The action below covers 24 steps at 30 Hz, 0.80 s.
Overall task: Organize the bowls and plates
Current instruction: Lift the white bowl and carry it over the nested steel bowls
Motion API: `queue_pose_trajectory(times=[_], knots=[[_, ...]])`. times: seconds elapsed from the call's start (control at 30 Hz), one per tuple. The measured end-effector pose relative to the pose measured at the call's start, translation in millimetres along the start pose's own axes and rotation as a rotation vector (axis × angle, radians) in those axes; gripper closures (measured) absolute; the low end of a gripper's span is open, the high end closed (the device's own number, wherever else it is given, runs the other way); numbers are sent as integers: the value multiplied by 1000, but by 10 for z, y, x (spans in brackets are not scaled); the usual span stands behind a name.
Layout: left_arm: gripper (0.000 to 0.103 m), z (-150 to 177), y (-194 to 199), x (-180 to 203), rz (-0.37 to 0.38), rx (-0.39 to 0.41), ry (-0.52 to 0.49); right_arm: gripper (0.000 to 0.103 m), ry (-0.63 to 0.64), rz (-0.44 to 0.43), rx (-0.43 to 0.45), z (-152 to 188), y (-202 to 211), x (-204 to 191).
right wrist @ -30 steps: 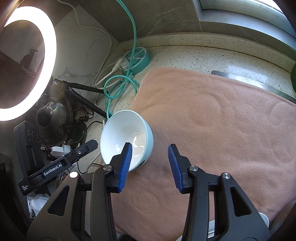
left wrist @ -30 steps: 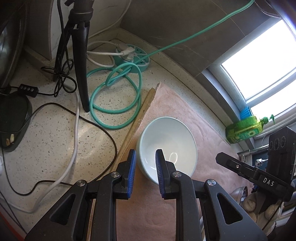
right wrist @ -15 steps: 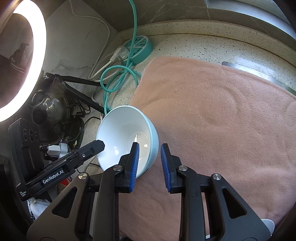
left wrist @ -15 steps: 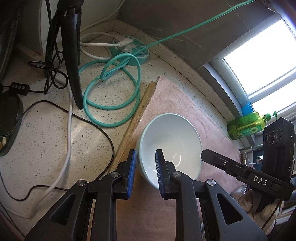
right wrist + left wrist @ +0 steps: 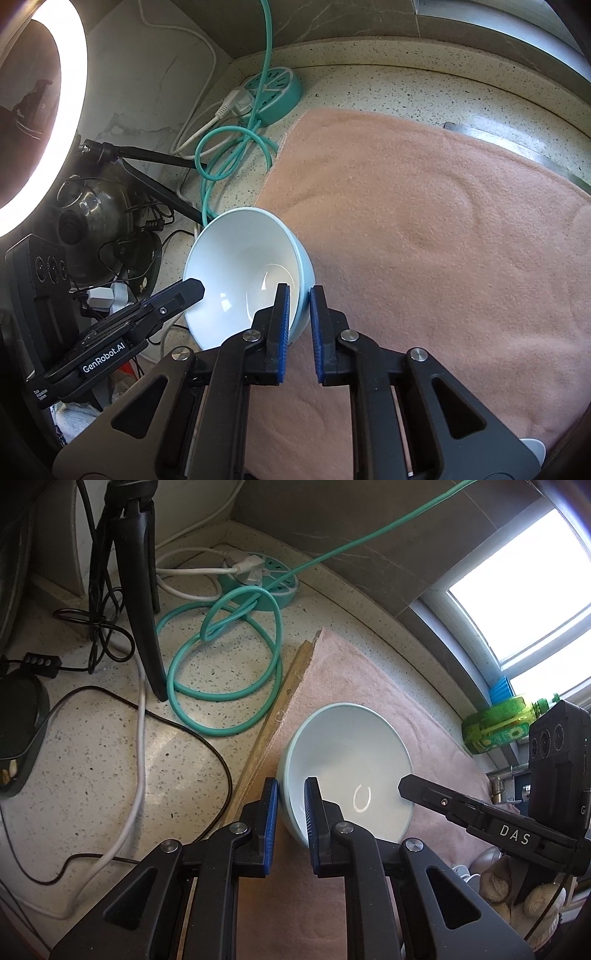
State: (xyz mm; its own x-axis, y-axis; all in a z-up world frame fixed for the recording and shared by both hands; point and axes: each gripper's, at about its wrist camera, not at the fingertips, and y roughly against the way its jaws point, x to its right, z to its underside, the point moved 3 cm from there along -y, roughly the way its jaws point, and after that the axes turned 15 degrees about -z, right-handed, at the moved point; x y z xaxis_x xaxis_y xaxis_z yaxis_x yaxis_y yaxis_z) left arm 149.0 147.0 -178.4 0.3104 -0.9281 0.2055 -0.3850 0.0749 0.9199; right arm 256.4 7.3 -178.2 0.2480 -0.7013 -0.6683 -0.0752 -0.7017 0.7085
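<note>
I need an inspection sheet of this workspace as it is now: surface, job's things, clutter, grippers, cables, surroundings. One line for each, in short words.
Surface: speckled countertop, partly covered by a pink towel.
Job's things: one pale blue bowl on the towel's edge; no plates seen.
Clutter: green bottle by the window; black tripod leg.
Grippers: left gripper and right gripper each pinch the bowl's rim, one finger inside, one outside.
Cables: coiled teal cable from a round teal power strip; white and black cords lie loose.
Surroundings: lit ring light, window, grey wall tiles.
</note>
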Motion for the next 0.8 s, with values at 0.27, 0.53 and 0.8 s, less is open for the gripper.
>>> queue_pose_trajectory(times=[0.27,0.53,0.8], knots=[[90,90,176,102,15,27,-22,92,8,-12,30,157,248,-29],[90,197,419,341,46,66,-60,92,11,-11,85,331,693,-9],[90,300,671,758,127,98,-123,92,-23,-2,158,533,1268,142]])
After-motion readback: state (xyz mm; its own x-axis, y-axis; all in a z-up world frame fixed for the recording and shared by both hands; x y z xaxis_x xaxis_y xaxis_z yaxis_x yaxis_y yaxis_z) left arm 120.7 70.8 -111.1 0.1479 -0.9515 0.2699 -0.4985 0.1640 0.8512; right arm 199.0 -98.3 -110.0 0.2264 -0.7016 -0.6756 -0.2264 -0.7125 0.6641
